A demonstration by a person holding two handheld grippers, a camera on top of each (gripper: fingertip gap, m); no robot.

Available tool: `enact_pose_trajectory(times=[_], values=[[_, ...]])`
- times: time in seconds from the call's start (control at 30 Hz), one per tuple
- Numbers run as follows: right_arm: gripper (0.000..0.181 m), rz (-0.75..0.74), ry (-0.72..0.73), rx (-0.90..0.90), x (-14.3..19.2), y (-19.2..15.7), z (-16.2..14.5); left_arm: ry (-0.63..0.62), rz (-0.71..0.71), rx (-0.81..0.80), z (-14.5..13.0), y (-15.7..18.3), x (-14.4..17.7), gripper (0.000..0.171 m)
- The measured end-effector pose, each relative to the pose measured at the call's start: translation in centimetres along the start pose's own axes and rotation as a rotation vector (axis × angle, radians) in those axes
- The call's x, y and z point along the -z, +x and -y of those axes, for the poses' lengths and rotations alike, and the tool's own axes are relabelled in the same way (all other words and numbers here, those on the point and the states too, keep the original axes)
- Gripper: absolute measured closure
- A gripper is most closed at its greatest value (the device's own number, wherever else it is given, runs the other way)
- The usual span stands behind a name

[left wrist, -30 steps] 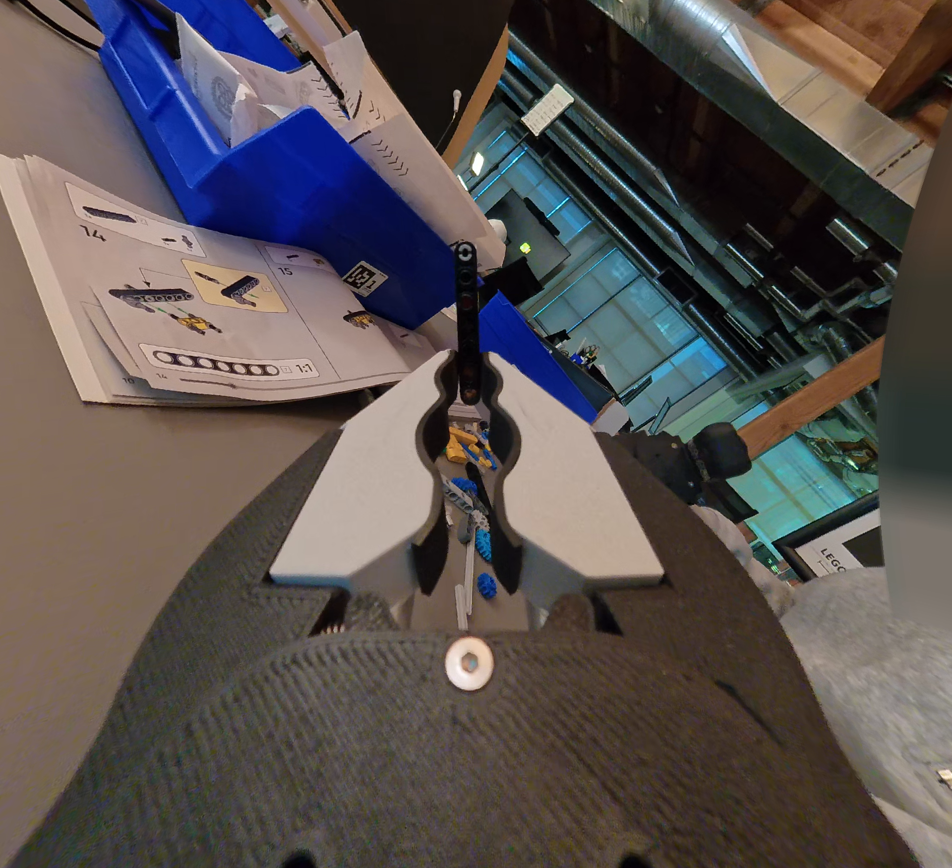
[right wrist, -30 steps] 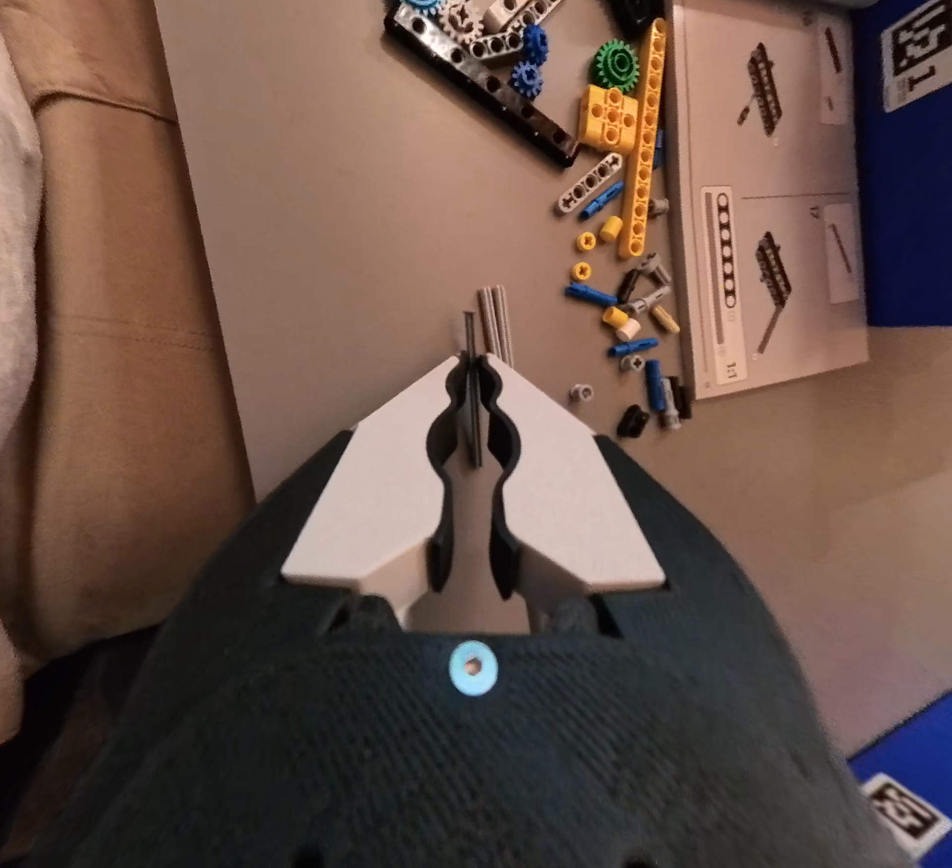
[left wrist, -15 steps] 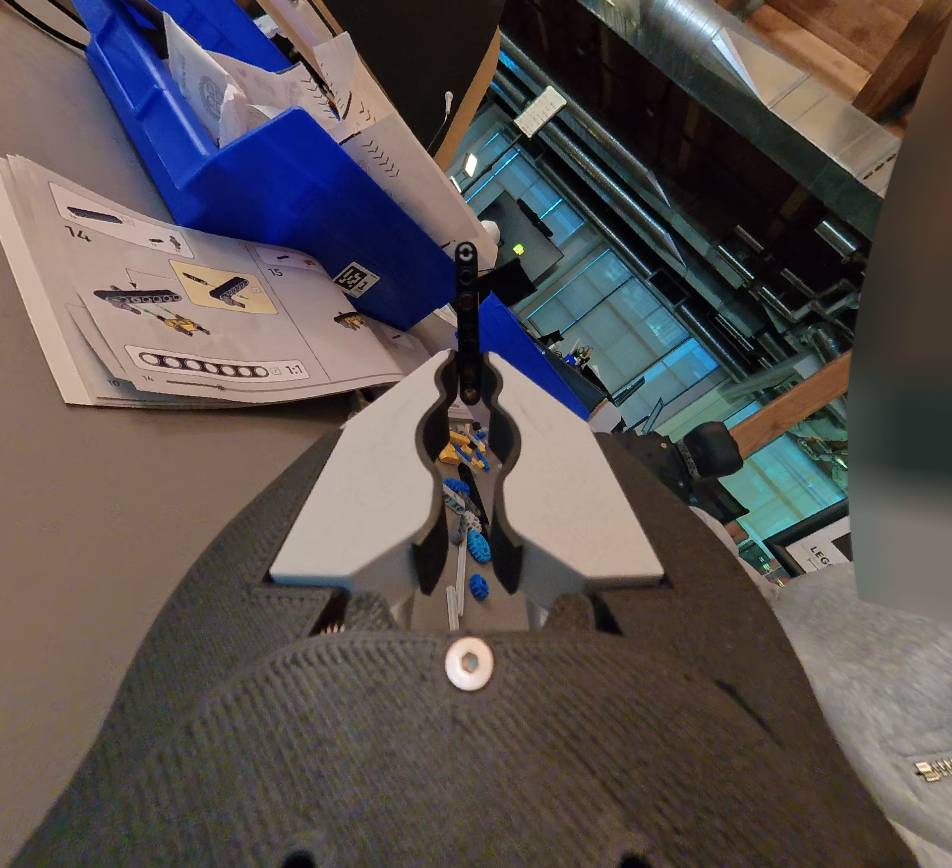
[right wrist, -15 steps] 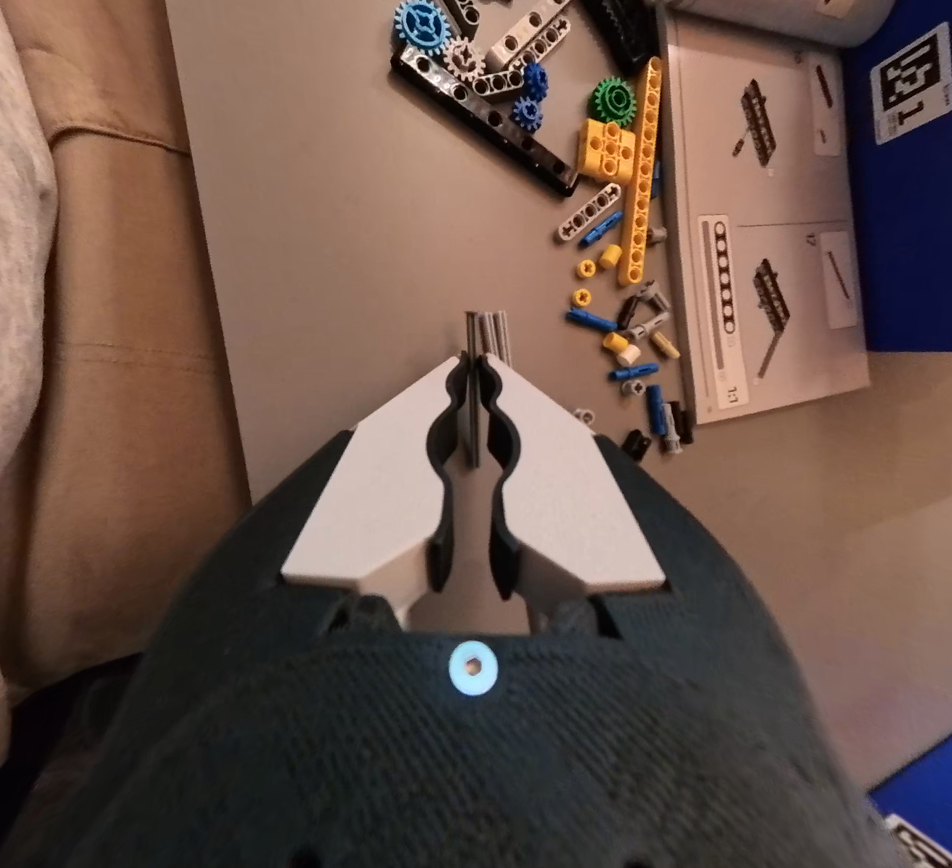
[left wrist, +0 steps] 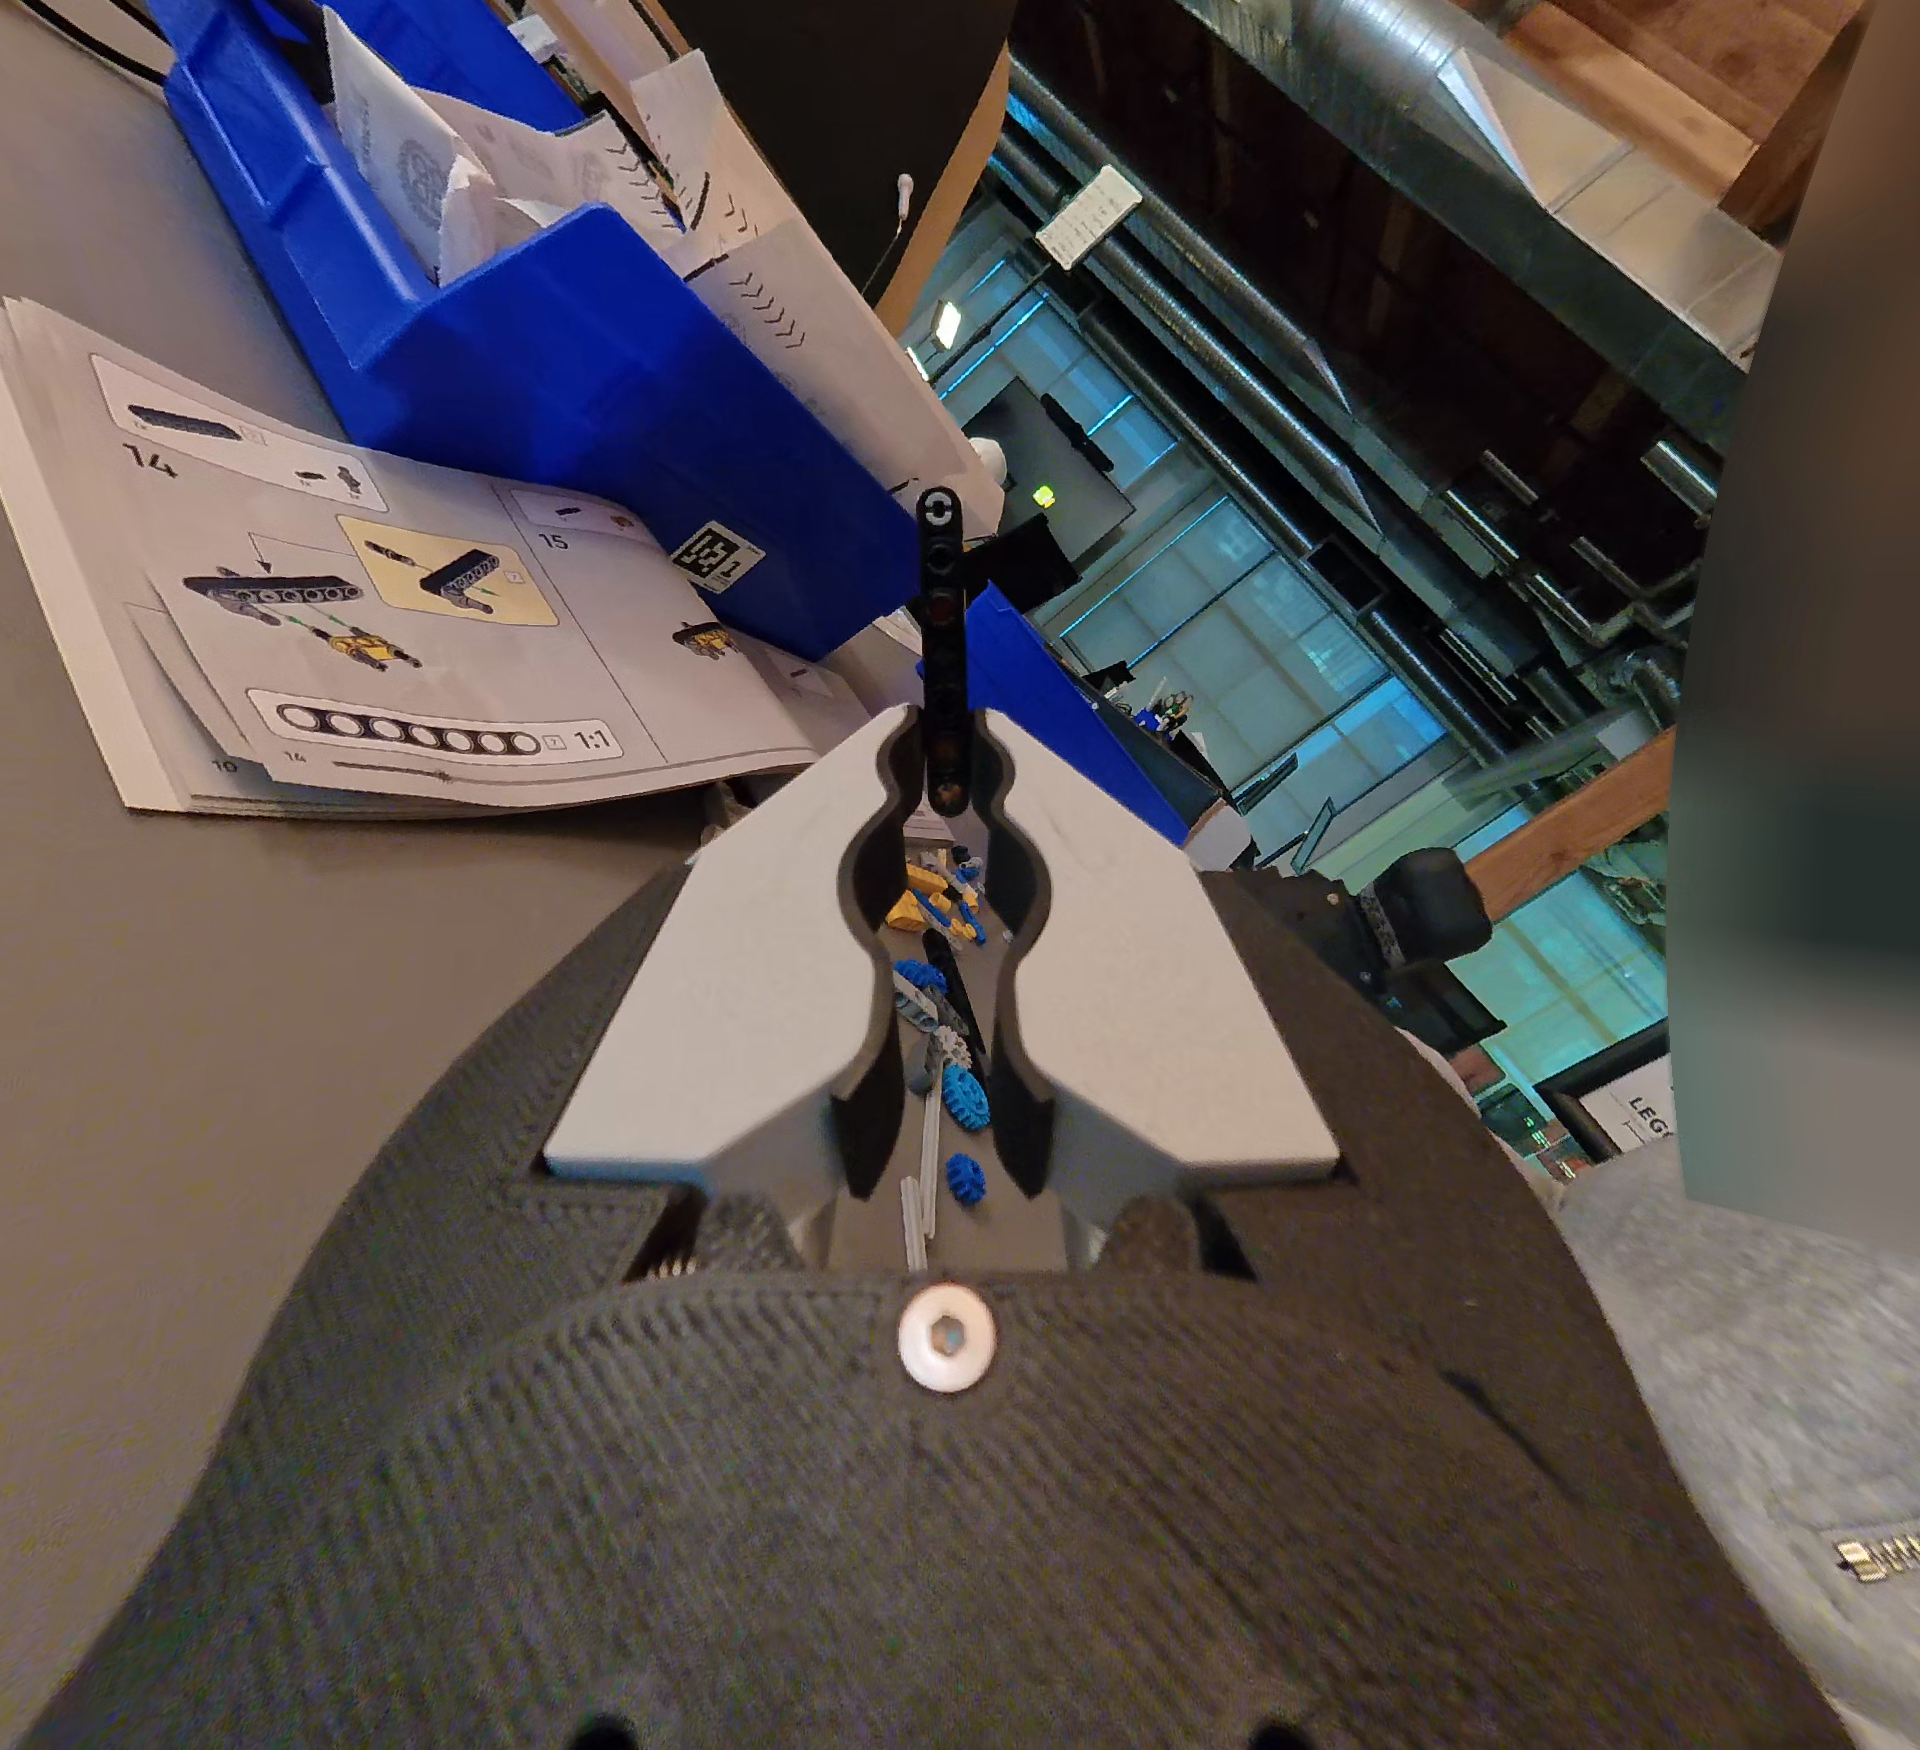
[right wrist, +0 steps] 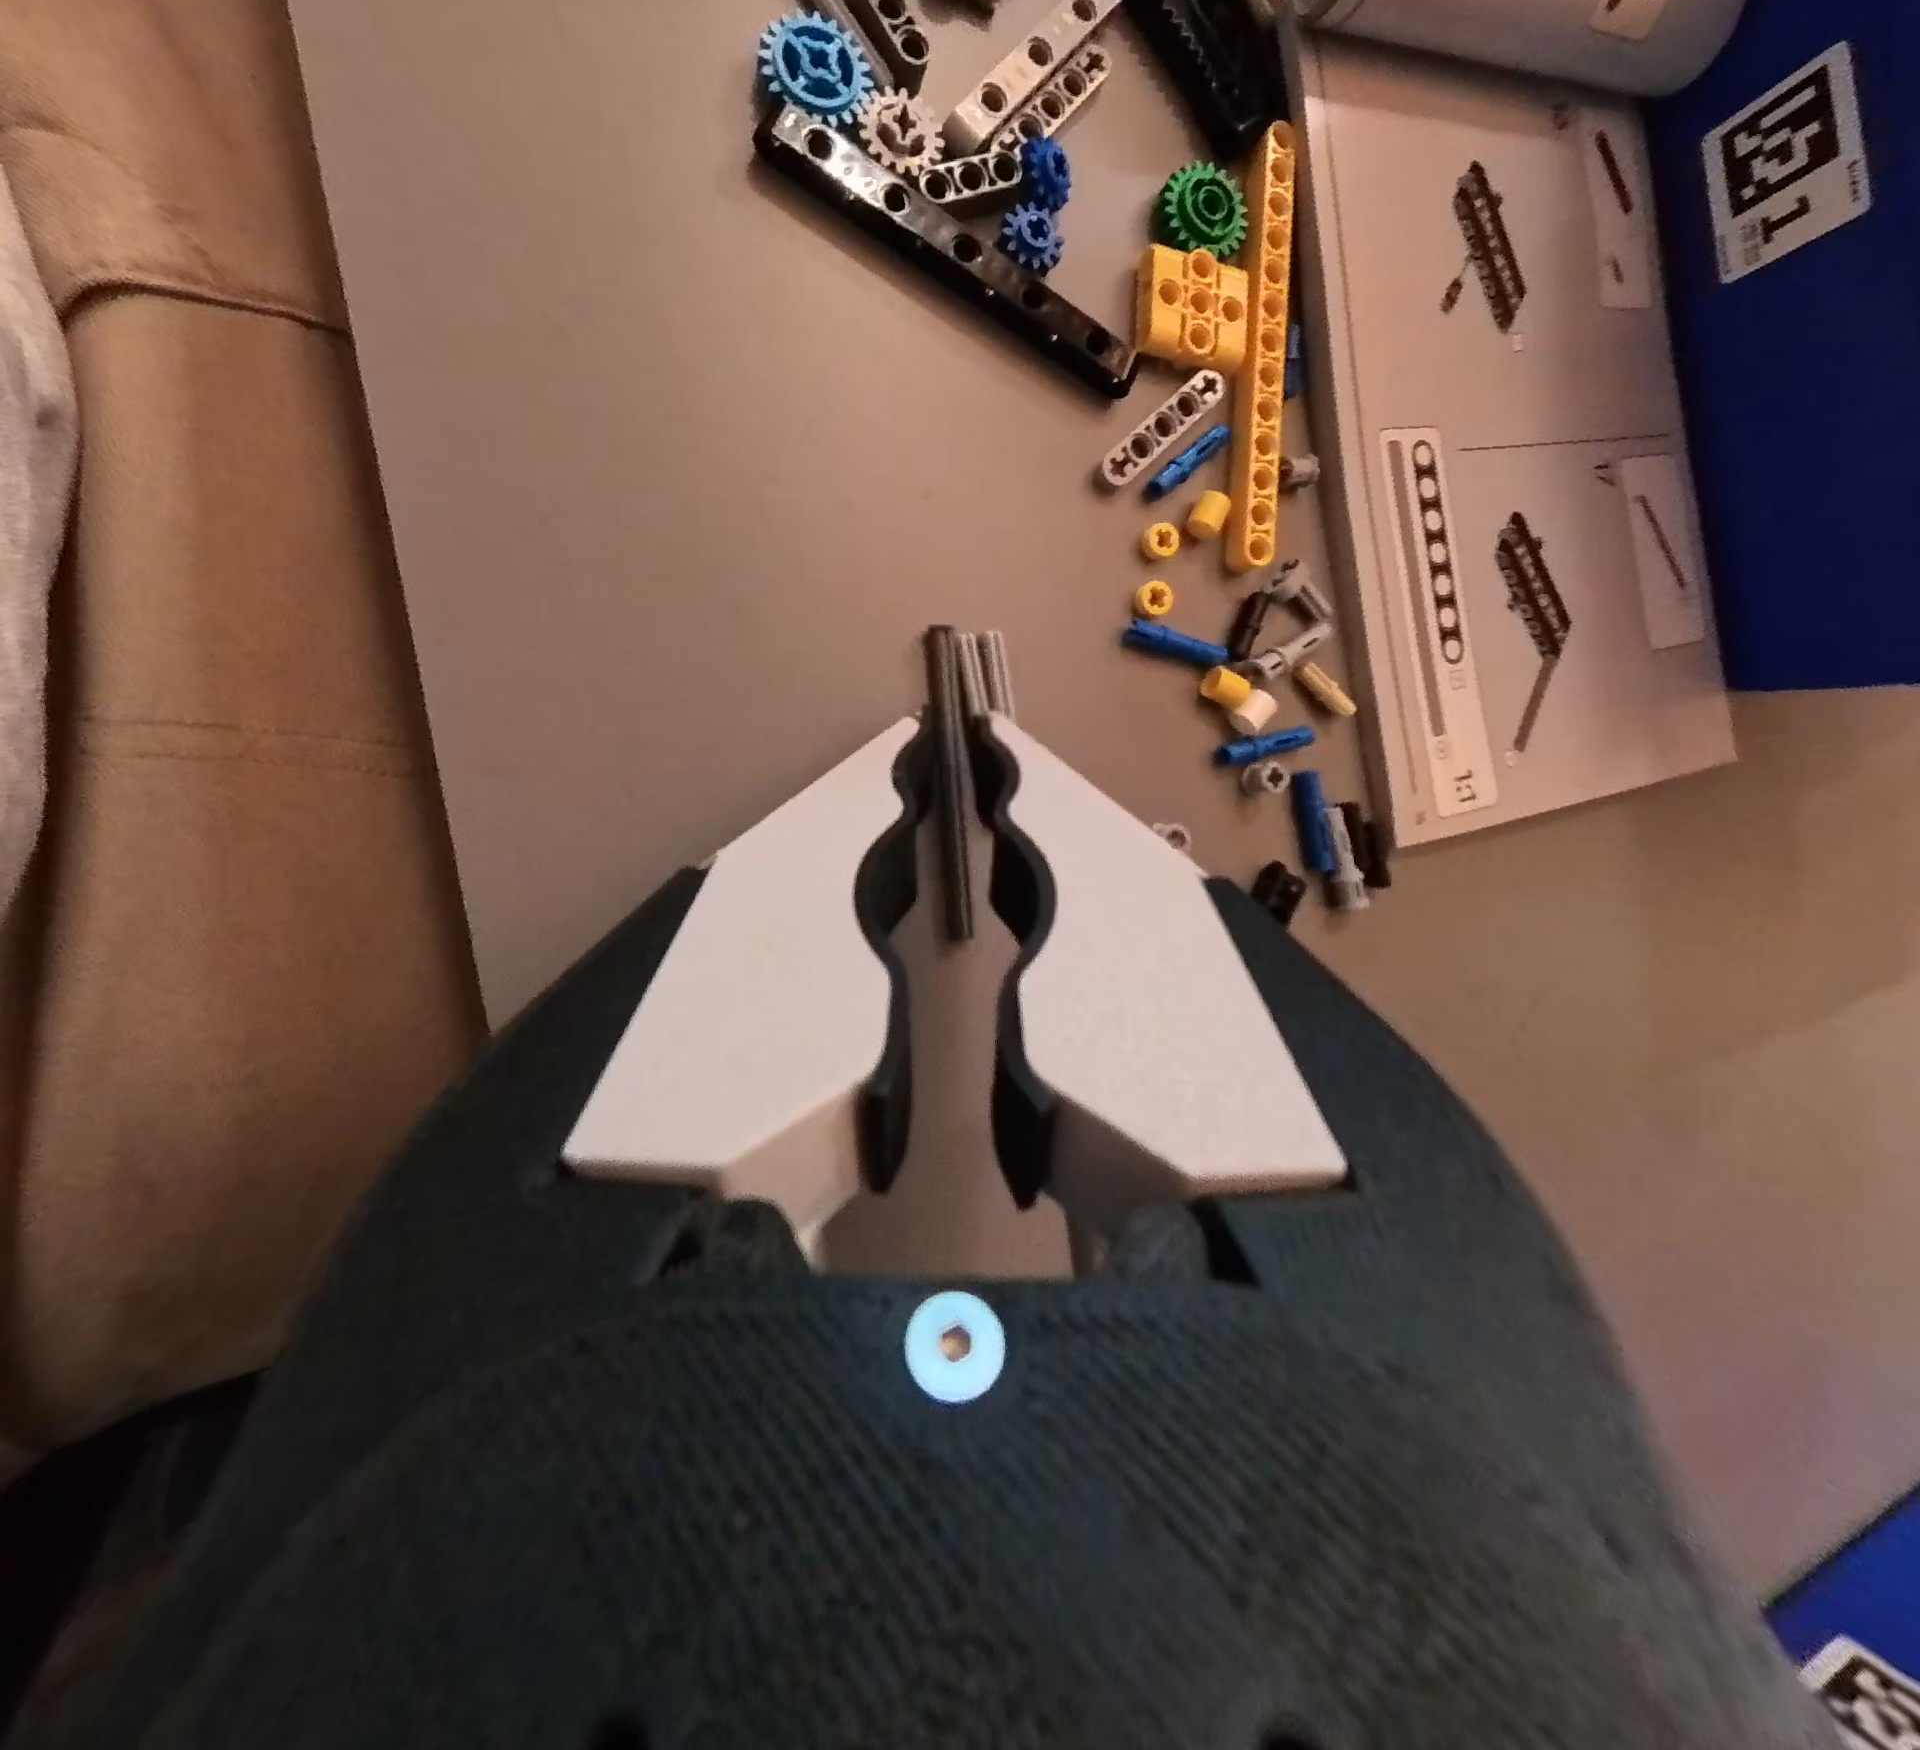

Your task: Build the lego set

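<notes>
Between the left jaws: left gripper [left wrist: 943, 755] closed on a thin black beam [left wrist: 941, 630], pinched by its lower end, most of its length standing free above the tips.
Between the right jaws: right gripper [right wrist: 961, 744] closed on a dark grey axle [right wrist: 951, 786], held lengthwise, its tip projecting just past the tips.
Just beyond the right tips: two lighter grey axles [right wrist: 987, 666] on the counter [right wrist: 623, 453]; whether the held axle touches them cannot be told from this angle.
Farther out, right view: loose parts, among them a long black beam [right wrist: 940, 235], a yellow beam [right wrist: 1262, 350], a green gear [right wrist: 1200, 206] and blue pins [right wrist: 1174, 644], beside the instruction booklet [right wrist: 1507, 474].
Farther out, left view: open booklet pages [left wrist: 364, 599] against a blue bin [left wrist: 540, 350].
Risk, beam: gripped at one end only, it may pivot in the jaws when the axle pushes on a hole.
Risk, axle: smooth and narrow, it may slide back through the jaws under insertion force.
Risk, alignment: neither view shows the other part, so hole and axle may well meet off-centre.
Risk, counter: a low approach could scatter the spare axles.
</notes>
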State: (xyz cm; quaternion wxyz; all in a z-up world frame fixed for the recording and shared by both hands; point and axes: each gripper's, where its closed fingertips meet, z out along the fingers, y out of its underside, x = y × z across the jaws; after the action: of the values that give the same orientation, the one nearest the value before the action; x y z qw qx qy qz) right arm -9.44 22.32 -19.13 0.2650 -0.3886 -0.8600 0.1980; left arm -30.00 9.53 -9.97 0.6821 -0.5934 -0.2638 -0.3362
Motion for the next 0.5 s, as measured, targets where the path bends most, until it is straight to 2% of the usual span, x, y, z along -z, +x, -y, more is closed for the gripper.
enact_pose_trajectory(times=[0.17, 0.37, 0.43, 0.5], values=[[0.174, -0.045, 0.143, -0.139, 1.6, 1.0, 1.3, -0.007, -0.001, -0.012, -0.1, 0.1, -0.1, 0.165], [0.179, -0.178, 0.447, -0.490, 3.1, 3.8, 4.2, -0.018, 0.002, -0.026, -0.4, 0.2, -0.3, 0.165], [0.179, -0.168, 0.538, -0.533, 3.0, 3.4, 6.0, -0.020, 0.005, -0.030, -0.4, 0.2, -0.4, 0.165], [0.179, -0.152, 0.543, -0.514, 2.2, 2.6, 7.2, -0.019, 0.005, -0.033, -0.4, 0.3, -0.4, 0.165]])
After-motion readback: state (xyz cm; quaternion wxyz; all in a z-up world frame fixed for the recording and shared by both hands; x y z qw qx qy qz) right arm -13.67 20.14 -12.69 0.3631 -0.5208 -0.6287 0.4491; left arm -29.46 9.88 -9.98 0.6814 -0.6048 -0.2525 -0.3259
